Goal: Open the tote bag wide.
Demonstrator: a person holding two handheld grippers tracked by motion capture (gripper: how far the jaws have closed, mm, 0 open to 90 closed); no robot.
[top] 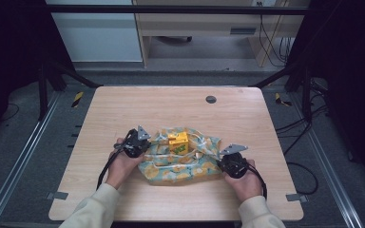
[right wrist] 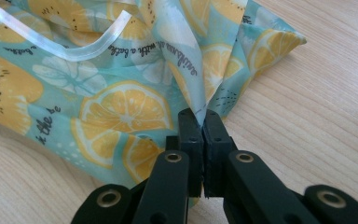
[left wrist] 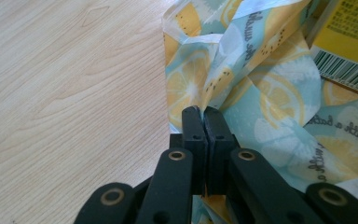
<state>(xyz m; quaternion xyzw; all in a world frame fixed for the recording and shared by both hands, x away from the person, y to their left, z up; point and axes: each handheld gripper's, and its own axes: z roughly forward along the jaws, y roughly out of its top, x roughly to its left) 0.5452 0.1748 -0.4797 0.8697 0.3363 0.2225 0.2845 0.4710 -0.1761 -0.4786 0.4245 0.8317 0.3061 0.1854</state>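
We are pinching the lemon-print bag [top: 183,161] at both ends: the left gripper [top: 145,142] is clamping a fold at its left edge, the right gripper [top: 222,159] a fold at its right edge. The bag is lying on the table [top: 123,114], with a yellow carton [top: 178,142] resting on its far part.

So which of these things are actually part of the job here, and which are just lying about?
Part of the job:
- lemon-print bag, pinched at either end
- yellow box resting on the bag
- left gripper, shut on the bag
- right gripper, shut on the bag

Just there:
- wooden table
- grey cap set in the tabletop
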